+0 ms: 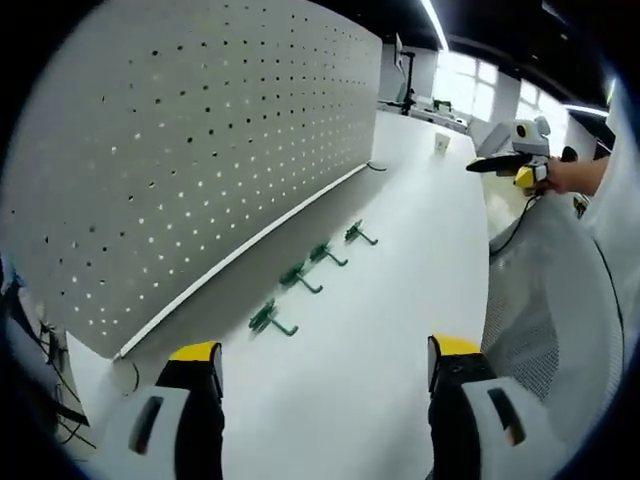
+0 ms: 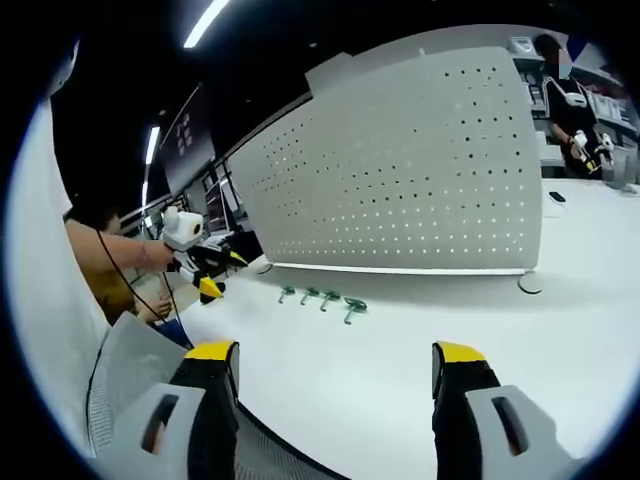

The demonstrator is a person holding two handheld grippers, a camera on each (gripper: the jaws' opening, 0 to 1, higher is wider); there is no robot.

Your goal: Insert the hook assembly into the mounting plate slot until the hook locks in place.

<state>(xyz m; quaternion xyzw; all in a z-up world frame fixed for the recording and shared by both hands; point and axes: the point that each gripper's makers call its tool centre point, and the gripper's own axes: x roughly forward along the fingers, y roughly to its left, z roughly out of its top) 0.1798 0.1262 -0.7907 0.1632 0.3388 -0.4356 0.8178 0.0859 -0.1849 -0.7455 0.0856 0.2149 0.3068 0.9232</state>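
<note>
On table (image 1: 400, 300): four green hooks (image 1: 300, 278) beside pegboard (image 1: 200, 150) | both grippers wide, empty

We see the left gripper (image 1: 325, 375) with its jaws wide apart over a white table (image 1: 400, 330). Four green hooks (image 1: 305, 277) lie in a row on the table, near the foot of an upright white pegboard (image 1: 190, 140). At the upper right, a hand (image 1: 572, 175) holds the other gripper (image 1: 515, 158) above the table.
</note>
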